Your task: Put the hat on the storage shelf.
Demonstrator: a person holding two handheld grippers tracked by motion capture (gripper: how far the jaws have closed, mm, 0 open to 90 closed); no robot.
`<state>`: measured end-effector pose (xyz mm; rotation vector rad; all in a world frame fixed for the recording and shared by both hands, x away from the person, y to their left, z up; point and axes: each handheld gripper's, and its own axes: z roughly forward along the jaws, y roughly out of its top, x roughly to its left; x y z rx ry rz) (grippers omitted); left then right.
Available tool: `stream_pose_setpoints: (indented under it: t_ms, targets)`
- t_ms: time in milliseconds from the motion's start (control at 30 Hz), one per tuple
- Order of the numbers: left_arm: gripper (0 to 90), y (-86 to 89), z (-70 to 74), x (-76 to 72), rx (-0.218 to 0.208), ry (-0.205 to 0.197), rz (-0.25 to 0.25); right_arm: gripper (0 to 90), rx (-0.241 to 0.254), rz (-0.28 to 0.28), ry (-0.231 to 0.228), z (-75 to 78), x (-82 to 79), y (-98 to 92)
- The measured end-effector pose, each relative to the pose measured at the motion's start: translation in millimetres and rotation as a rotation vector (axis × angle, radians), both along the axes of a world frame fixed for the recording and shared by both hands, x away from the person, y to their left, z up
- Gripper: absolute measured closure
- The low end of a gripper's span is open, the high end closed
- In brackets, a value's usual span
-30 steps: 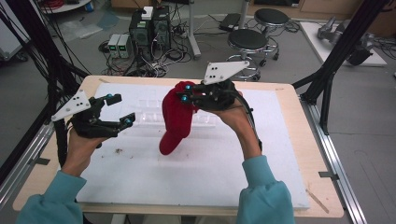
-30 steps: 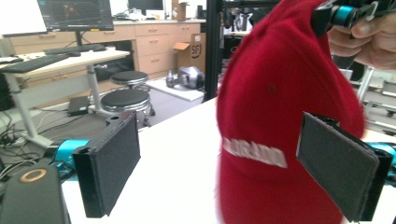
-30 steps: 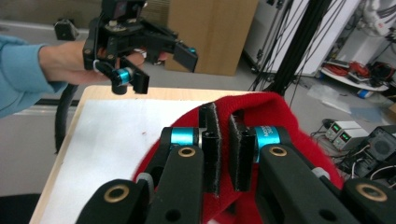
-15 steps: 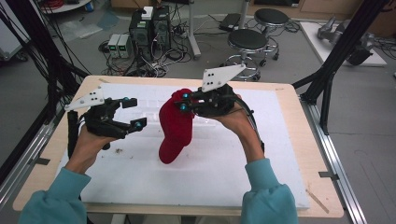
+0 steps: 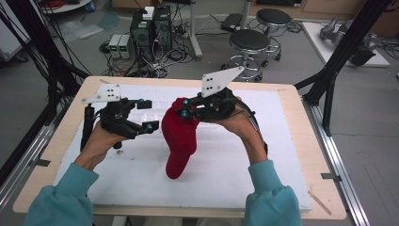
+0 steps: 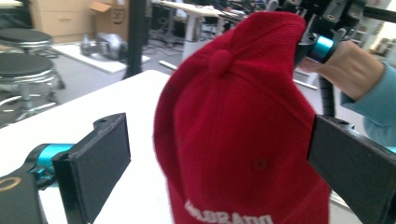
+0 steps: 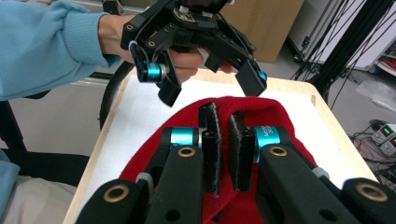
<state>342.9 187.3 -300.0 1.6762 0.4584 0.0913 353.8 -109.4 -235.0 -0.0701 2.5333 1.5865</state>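
A white foam board [image 5: 263,179] was spread over the wooden table [image 5: 308,155]. Above it a red cap [image 5: 179,141] was held hanging, brim down, its upper edge pinched in the closed right gripper [image 5: 184,109]. The left gripper [image 5: 147,114], jaws just opened wide, was placed beside the cap, which was seen between its pads [image 6: 100,161], untouched.
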Motion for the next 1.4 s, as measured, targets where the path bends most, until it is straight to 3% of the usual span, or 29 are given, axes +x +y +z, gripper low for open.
stream_pose_setpoints:
  t_ms: [233, 400, 633, 867, 1033, 1067, 1200, 1400]
  targets:
    - [6.3, -13.9, -0.1, 6.0, 0.012, 0.032, -0.058, 85.3, -0.014, 0.015, 0.001, -1.8, 0.2, 4.5]
    - [6.3, -24.6, -4.5, 9.1, 0.050, 0.053, -0.088, 85.3, -0.029, 0.031, 0.006, -4.3, 0.7, 9.7]
    - [6.3, -29.0, -5.7, 9.7, 0.061, 0.057, -0.095, 85.3, -0.038, 0.042, 0.007, -5.4, 0.8, 12.0]
    - [6.3, -35.2, -8.6, 9.5, 0.106, 0.069, -0.102, 85.3, -0.032, 0.050, 0.006, -5.0, -0.2, 13.5]
    - [7.9, -36.3, -8.9, 9.6, 0.108, 0.064, -0.107, 85.2, -0.032, 0.053, 0.000, -5.2, 0.0, 14.1]
    - [16.2, -35.6, -8.8, 9.3, 0.104, 0.055, -0.123, 85.2, -0.036, 0.052, 0.004, -5.3, 0.0, 13.8]
    - [33.2, -35.4, -7.9, 7.1, 0.106, 0.038, -0.140, 85.2, -0.042, 0.047, 0.001, -5.5, -0.3, 13.7]
    - [48.4, -35.0, -6.9, 5.2, 0.109, 0.032, -0.139, 85.2, -0.039, 0.044, -0.001, -5.0, -0.2, 11.8]
